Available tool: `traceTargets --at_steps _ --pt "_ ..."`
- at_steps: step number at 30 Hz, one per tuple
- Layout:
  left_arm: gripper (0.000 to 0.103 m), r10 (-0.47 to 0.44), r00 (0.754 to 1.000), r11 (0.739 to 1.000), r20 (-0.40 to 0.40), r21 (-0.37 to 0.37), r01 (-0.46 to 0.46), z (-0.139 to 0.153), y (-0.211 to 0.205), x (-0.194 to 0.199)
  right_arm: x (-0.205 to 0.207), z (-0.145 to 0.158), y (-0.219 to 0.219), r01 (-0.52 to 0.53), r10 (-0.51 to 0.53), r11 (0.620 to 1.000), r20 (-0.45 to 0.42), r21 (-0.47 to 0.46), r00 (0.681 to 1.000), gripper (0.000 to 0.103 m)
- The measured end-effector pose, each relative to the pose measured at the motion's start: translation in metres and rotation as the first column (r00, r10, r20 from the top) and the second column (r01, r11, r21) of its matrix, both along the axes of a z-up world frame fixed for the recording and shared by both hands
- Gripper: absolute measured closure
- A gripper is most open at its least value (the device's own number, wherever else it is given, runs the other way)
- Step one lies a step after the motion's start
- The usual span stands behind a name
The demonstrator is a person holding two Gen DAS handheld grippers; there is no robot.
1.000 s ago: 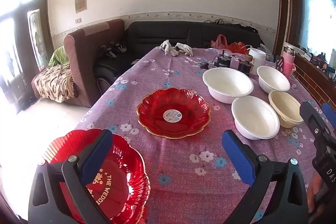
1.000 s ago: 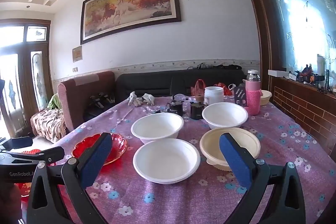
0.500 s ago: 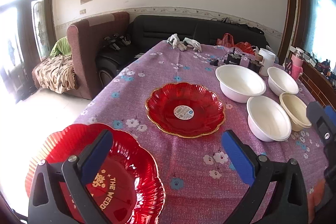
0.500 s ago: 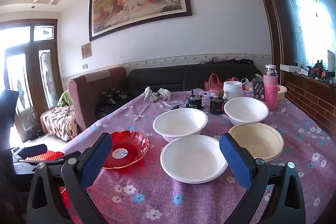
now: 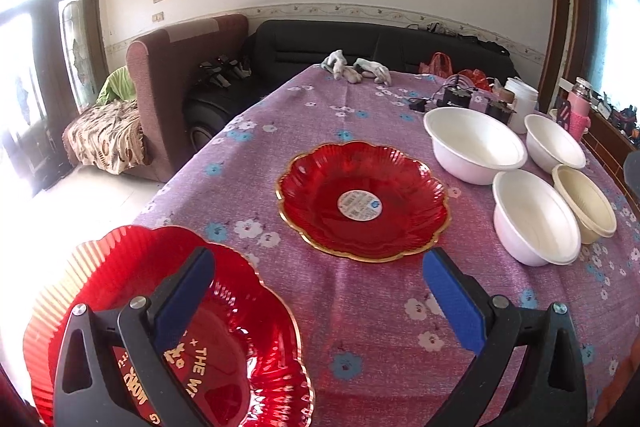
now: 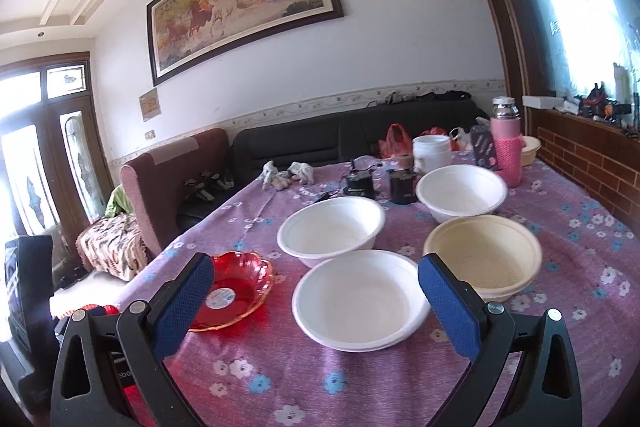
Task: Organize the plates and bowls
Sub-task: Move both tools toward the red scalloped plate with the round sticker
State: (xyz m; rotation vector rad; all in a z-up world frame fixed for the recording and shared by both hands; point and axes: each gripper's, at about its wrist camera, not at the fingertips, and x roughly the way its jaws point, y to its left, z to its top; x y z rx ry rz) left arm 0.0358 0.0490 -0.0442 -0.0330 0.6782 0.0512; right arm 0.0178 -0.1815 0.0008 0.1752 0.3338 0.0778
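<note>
A bare strip of the tabletop (image 5: 372, 311) is lying open between the near red plate (image 5: 224, 339) at the left corner and the middle red plate (image 5: 362, 203). The left gripper (image 5: 320, 299) is hanging with jaws wide apart over that strip, its left finger overlapping the near plate. To the right, four bowls are crowding together: the large white bowl (image 6: 332, 227), the near white bowl (image 6: 360, 303), the cream bowl (image 6: 484, 255) and the far white bowl (image 6: 462, 193), leaving only slim gaps. Behind them, a white jar (image 6: 432, 151), a pink flask (image 6: 508, 147) and dark jars (image 6: 402, 185) are blocking the far right edge, while the far left cloth is staying open up to the gloves (image 5: 356, 71)
</note>
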Motion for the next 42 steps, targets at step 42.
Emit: traceTargets --at_steps 42 --pt "0.0 -0.031 0.996 0.999 -0.086 0.018 0.032 -0.001 -0.022 0.007 0.044 -0.026 -0.028 -0.197 0.236 0.911 -0.065 0.363 0.97 0.0"
